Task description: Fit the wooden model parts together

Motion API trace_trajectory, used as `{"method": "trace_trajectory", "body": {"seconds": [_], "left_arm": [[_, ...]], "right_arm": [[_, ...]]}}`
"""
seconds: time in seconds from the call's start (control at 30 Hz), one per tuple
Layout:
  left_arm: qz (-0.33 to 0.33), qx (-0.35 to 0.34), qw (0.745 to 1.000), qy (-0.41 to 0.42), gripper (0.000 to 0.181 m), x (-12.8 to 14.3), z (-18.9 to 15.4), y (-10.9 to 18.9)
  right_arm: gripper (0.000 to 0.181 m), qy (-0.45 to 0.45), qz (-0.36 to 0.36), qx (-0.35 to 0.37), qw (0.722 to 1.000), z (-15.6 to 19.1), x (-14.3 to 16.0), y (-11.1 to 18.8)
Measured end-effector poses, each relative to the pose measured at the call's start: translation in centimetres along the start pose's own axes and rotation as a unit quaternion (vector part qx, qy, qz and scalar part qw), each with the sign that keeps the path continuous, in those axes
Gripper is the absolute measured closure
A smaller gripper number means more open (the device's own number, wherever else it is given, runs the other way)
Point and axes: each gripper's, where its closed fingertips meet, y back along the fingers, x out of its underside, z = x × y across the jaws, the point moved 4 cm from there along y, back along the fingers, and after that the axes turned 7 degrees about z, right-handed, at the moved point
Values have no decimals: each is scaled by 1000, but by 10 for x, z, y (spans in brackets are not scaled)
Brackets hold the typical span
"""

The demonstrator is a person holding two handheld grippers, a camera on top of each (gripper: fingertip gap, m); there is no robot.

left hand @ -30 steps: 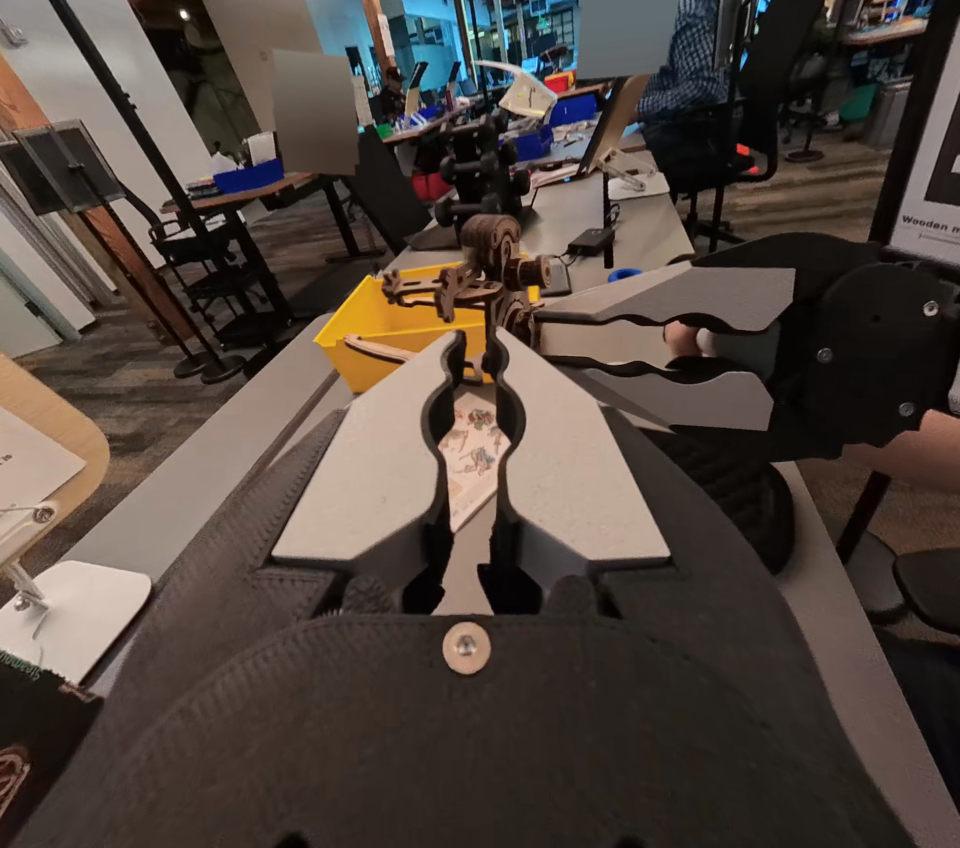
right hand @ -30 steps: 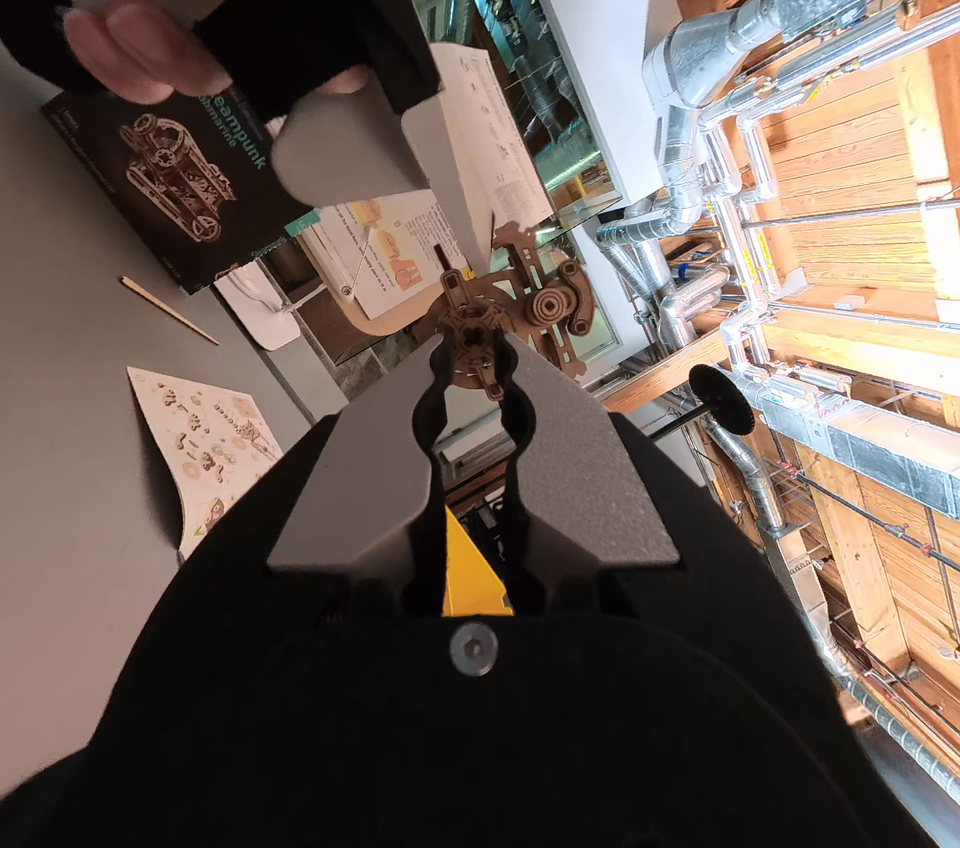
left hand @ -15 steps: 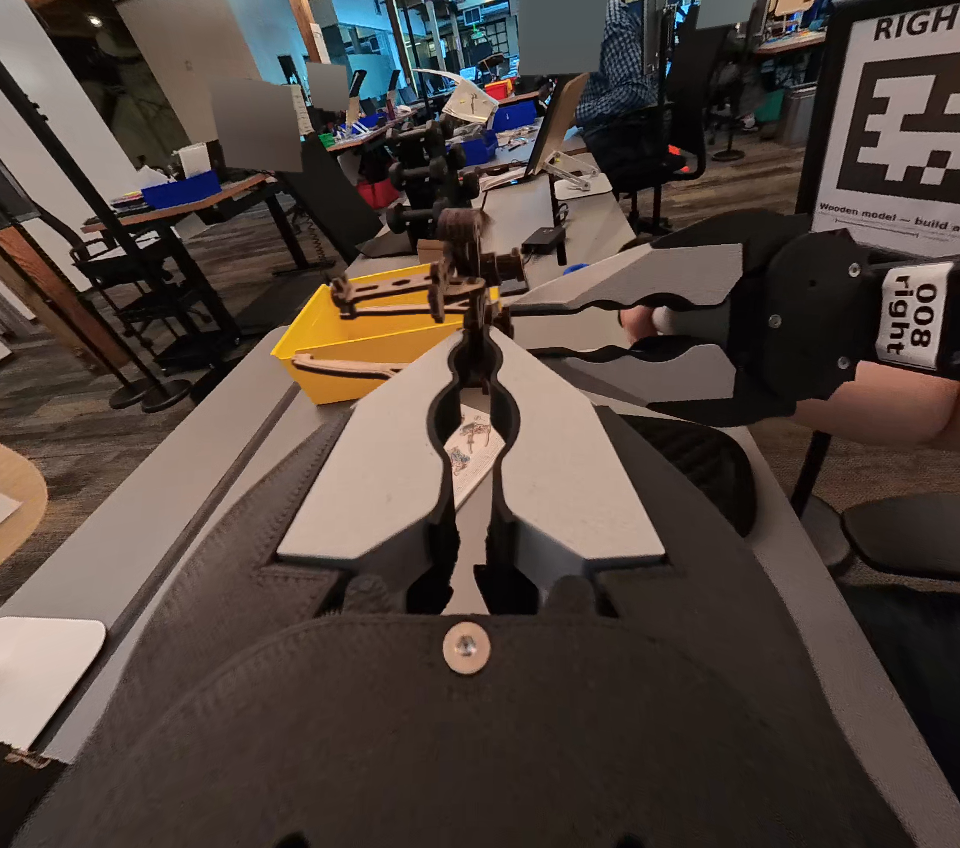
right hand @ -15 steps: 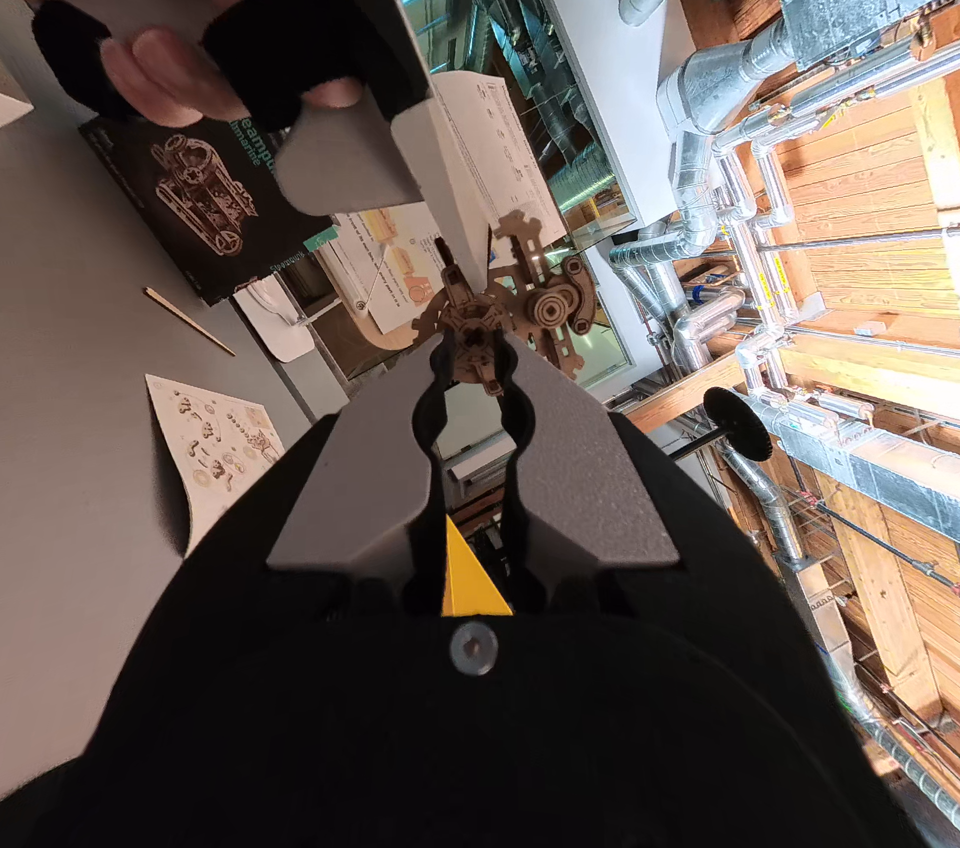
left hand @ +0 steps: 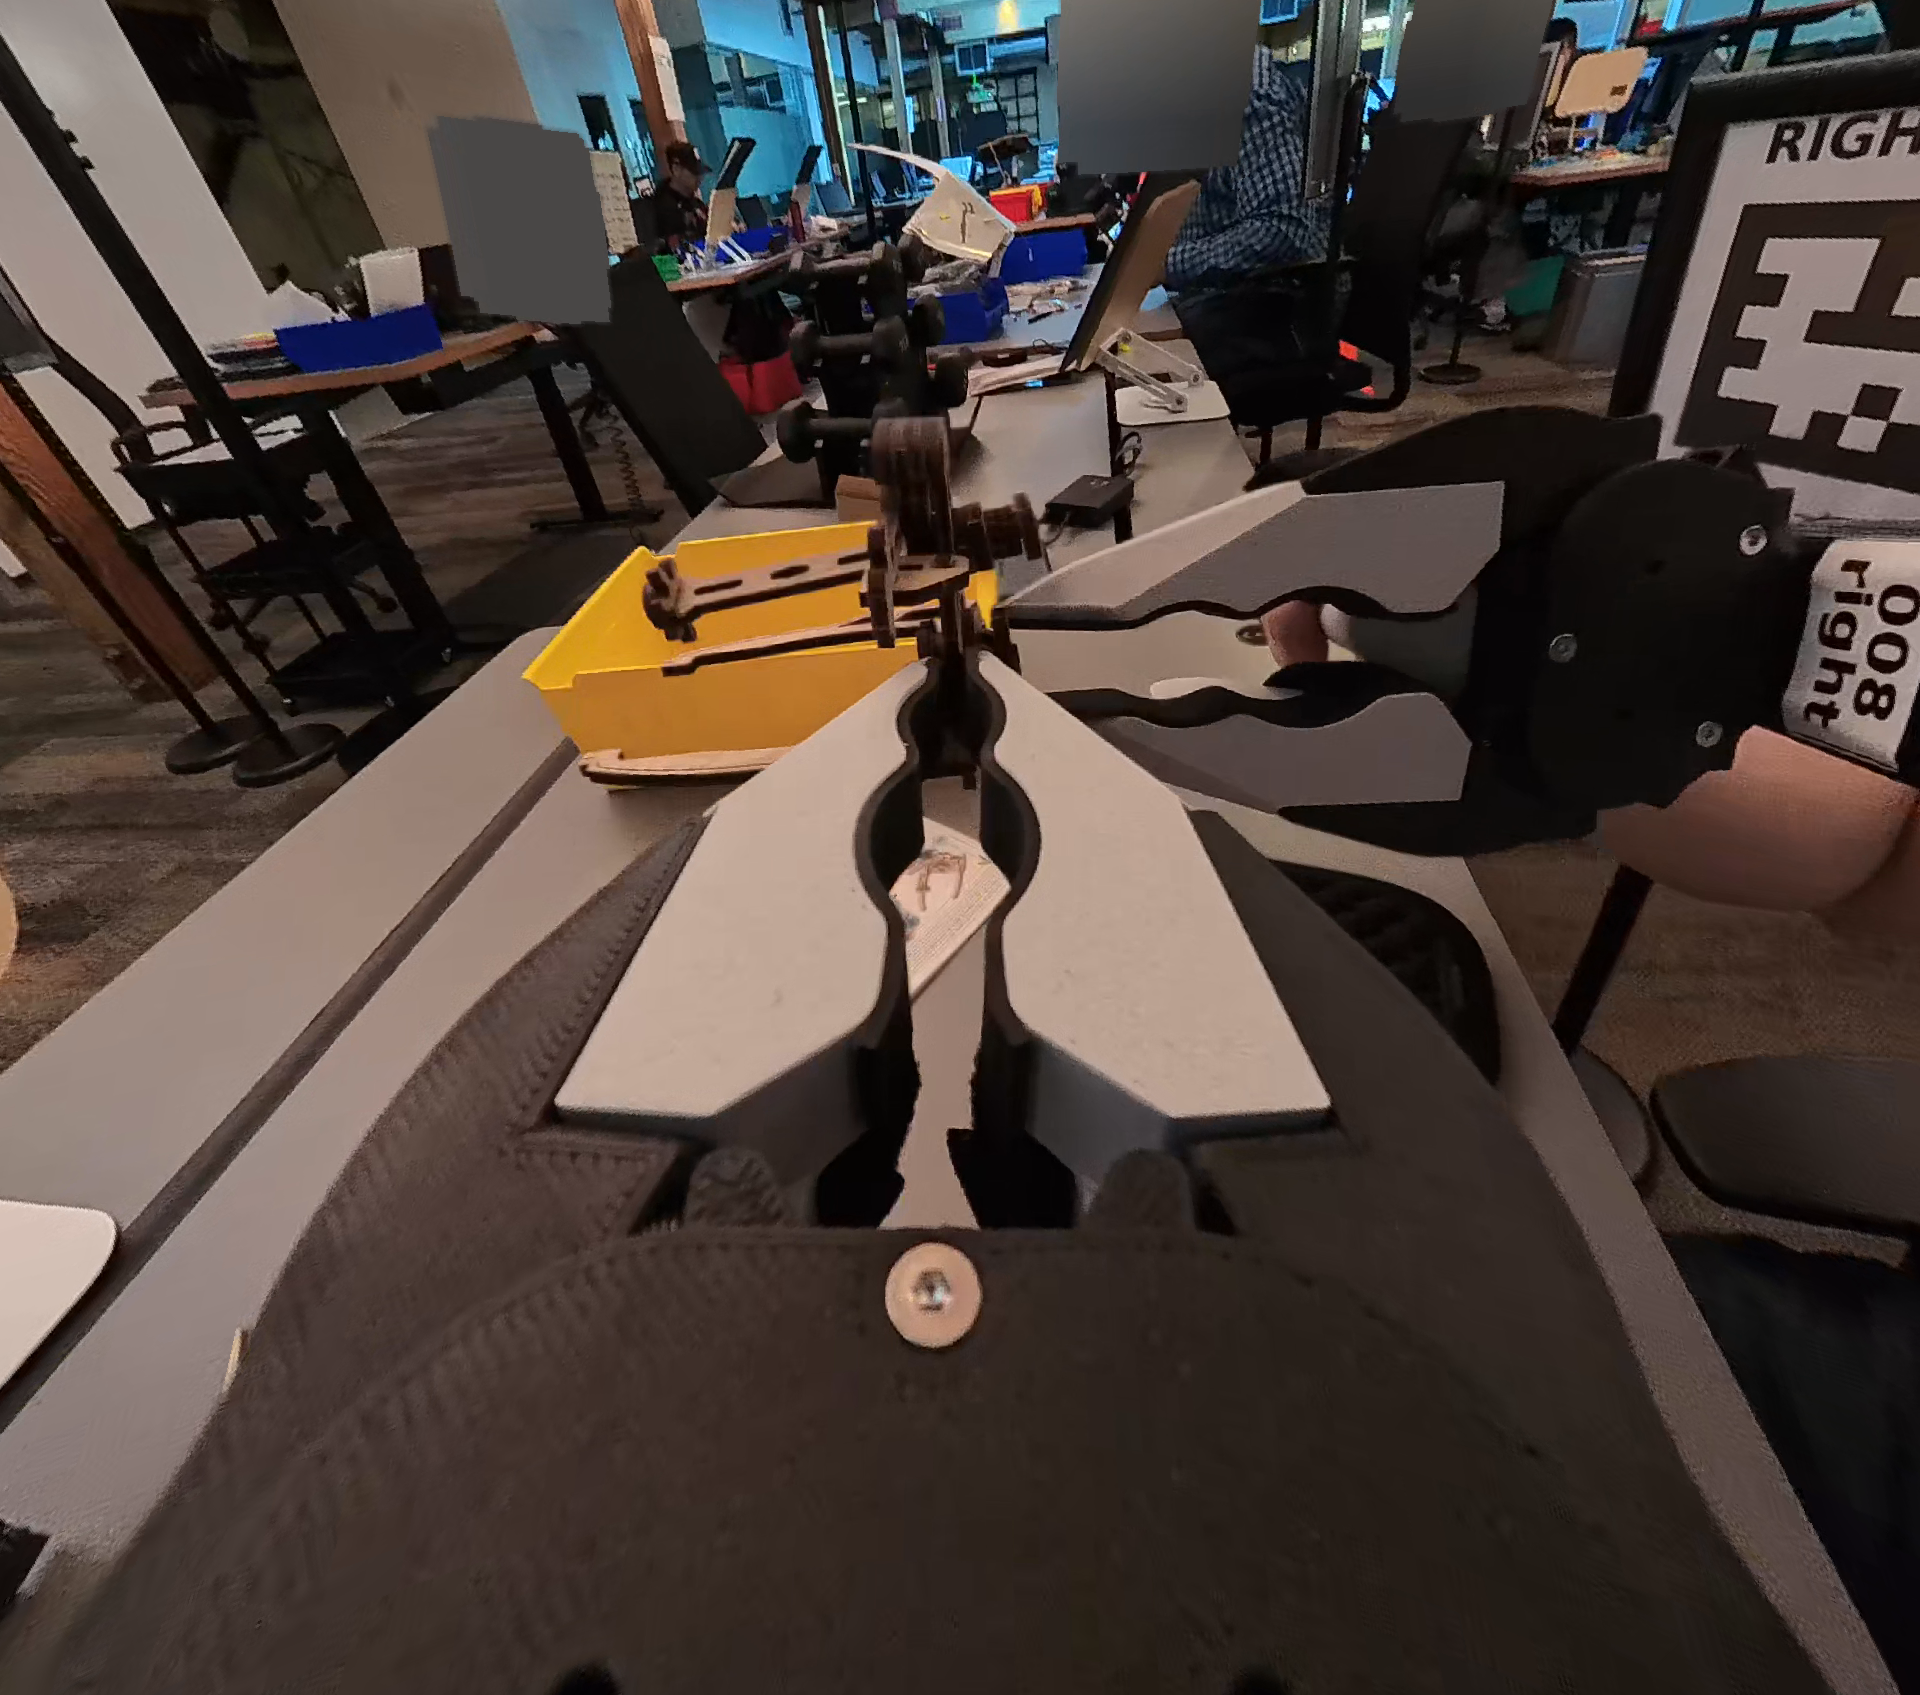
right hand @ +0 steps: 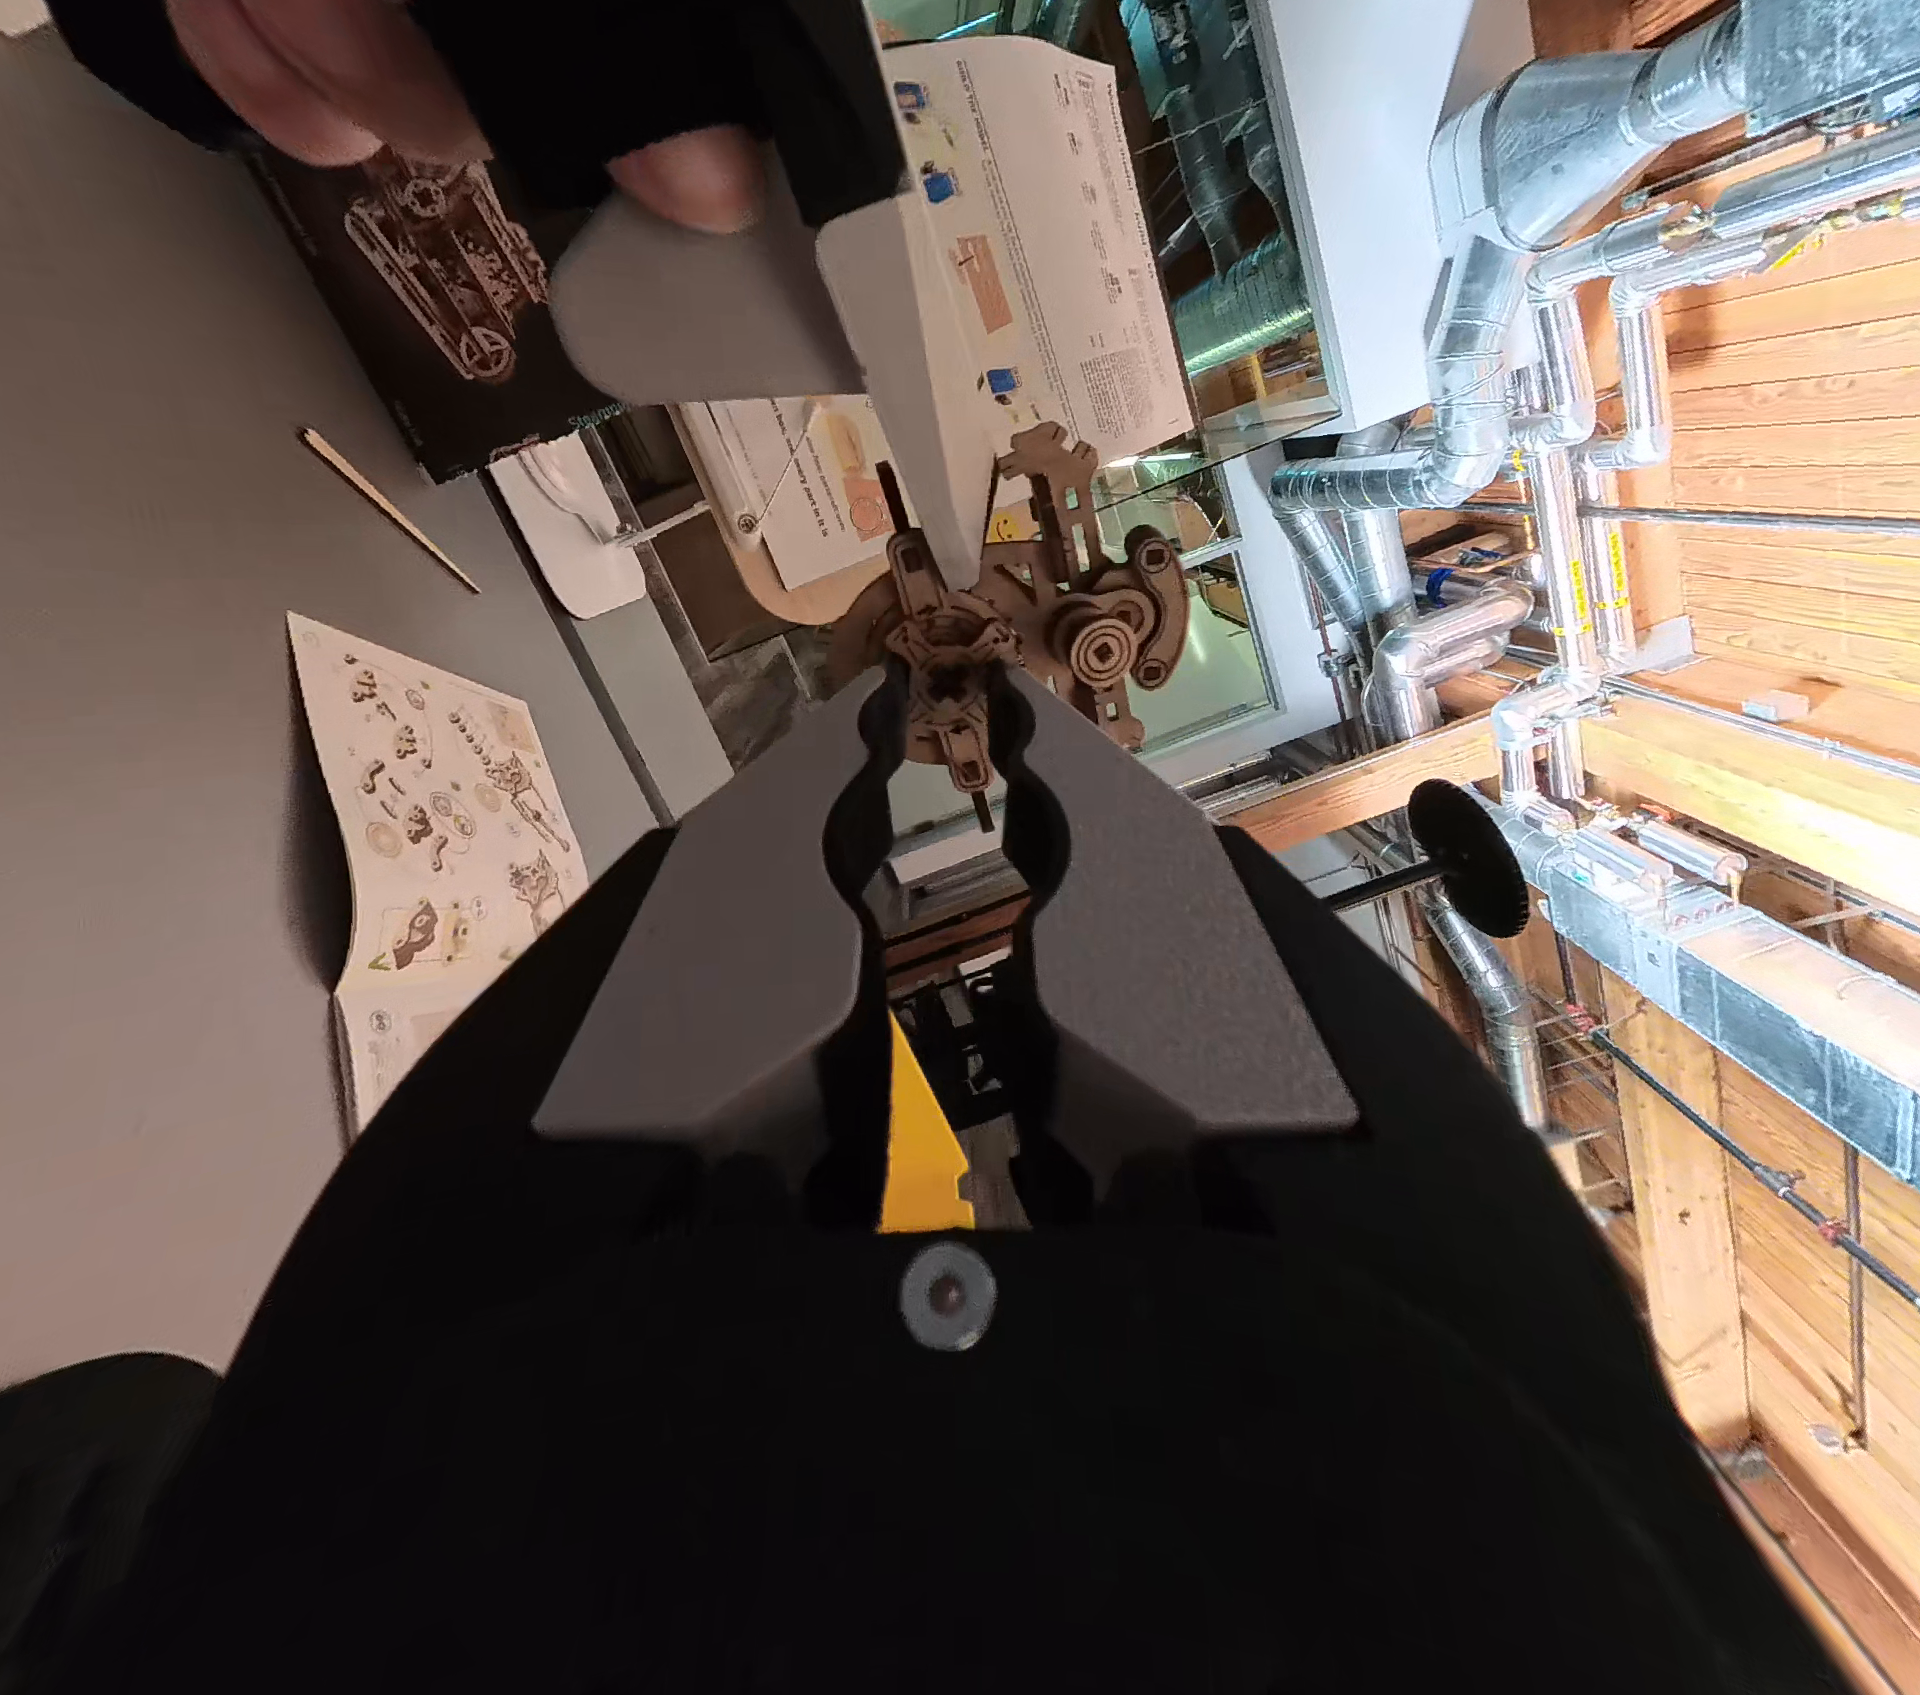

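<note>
We hold the wooden model [left hand: 914,575] aloft above the grey table [left hand: 312,897]: left gripper [left hand: 948,715] clamps its lower stem, right gripper [right hand: 948,689] pinches its hub piece. Much is assembled (gears, arm), yet loose parts wait in the yellow bin [left hand: 665,689].

The right gripper [right hand: 948,689] is closed on the brown wooden model [right hand: 1023,622], the left gripper's grey fingers [right hand: 920,419] meet it from above, and a parts sheet [right hand: 447,814], a thin stick [right hand: 390,507] and a dark box [right hand: 436,284] lie on the grey desk [right hand: 135,710].
</note>
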Motion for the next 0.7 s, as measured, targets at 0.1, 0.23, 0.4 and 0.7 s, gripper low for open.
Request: {"method": "trace_trajectory", "body": {"seconds": [0.1, 0.23, 0.4, 0.7], "left_arm": [[-11, 1, 1000, 17, 181, 2, 2, -3], [-35, -3, 999, 25, 181, 2, 0, -6], [-48, -11, 998, 26, 181, -1, -3, -6], [-46, -25, 998, 27, 181, 1, -1, -7]], "right_arm": [[169, -17, 5, -4, 1000, 1, 3, -2], [169, -118, -6, -27, 993, -4, 7, 0], [169, -190, -23, -23, 981, -6, 8, 1], [168, -343, -46, -53, 937, -6, 13, -4]]}}
